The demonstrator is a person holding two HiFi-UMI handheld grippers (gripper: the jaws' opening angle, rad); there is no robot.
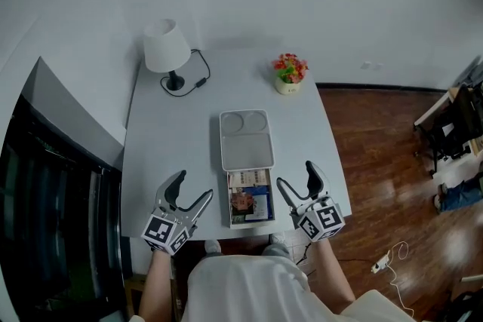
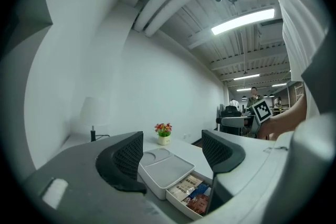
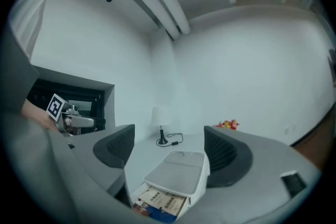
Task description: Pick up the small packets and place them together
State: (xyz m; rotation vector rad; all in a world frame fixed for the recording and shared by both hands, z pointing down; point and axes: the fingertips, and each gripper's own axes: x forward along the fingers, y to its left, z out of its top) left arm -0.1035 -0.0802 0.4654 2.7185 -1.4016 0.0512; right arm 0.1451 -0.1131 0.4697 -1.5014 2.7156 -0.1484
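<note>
A white box sits mid-table, its drawer pulled toward me with several small packets lying flat inside. My left gripper hovers at the table's near edge just left of the drawer, open and empty. My right gripper is just right of the drawer, also open and empty. In the left gripper view the left gripper frames the box and packets. The right gripper view shows the right gripper with the box and packets beyond its wide jaws.
A white lamp with a black cord stands at the back left of the table. A small flower pot is at the back right. Wooden floor lies right of the table, a dark cabinet to the left.
</note>
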